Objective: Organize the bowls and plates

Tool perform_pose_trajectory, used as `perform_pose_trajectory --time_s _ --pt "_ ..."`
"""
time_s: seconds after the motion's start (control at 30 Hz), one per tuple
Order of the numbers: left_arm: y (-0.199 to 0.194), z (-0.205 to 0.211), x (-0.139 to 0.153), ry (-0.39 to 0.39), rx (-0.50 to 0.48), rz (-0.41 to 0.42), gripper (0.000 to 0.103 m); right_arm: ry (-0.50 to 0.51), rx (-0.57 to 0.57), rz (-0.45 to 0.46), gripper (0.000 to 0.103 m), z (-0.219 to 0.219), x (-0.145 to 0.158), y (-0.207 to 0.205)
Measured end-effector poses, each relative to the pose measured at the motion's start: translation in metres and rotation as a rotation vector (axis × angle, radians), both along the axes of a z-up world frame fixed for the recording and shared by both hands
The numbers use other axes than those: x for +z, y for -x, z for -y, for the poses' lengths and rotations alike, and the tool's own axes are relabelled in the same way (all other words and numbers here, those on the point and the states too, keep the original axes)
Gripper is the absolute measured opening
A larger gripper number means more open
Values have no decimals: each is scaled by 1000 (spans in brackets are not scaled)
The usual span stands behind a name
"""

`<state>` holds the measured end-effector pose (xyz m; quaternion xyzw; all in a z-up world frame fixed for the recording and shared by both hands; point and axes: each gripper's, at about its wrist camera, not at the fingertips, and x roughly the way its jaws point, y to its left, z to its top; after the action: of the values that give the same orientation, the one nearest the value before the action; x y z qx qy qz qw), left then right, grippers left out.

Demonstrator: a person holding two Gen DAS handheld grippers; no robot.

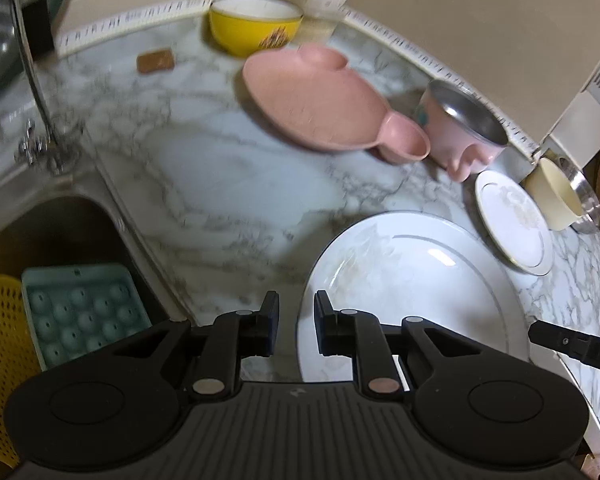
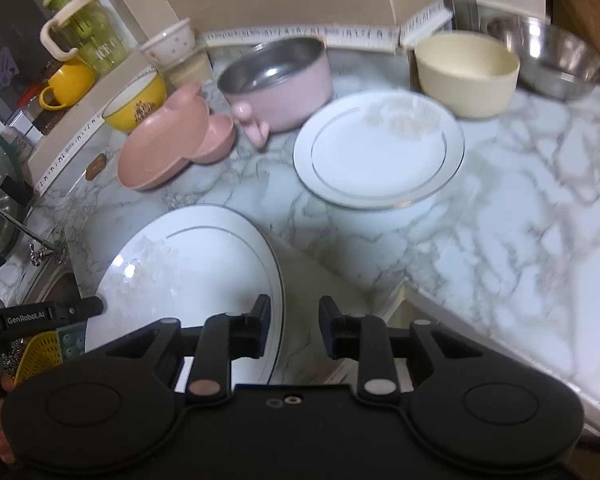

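The large white plate [image 2: 188, 272] lies at the near edge of the marble bench [image 2: 500, 220], its rim overhanging toward the sink [image 1: 60, 232]. The left claw [image 1: 296, 328] straddles that rim with a narrow gap, pads not clearly pressing. The right claw [image 2: 294, 328] stands slightly apart at the plate's other rim, gripping nothing. Beyond the plate, bare bench stretches to the small white plate [image 2: 380, 152], pink plate [image 2: 164, 144] and pink pot [image 2: 280, 80].
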<state>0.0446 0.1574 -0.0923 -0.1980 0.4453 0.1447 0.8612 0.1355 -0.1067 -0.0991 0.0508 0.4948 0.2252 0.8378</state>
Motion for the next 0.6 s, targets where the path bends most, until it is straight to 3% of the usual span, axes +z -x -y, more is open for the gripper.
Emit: perform_pose_trajectory --time_s 0.47,0.57,0.6 --pt "-1 48 47 -82 -144 135 19 73 3 175 41 7 41 29" --pt "-1 57 55 -74 -170 171 36 85 2 218 45 8 50 35" --pt "0 60 58 -73 -175 187 54 84 2 228 47 10 53 37"
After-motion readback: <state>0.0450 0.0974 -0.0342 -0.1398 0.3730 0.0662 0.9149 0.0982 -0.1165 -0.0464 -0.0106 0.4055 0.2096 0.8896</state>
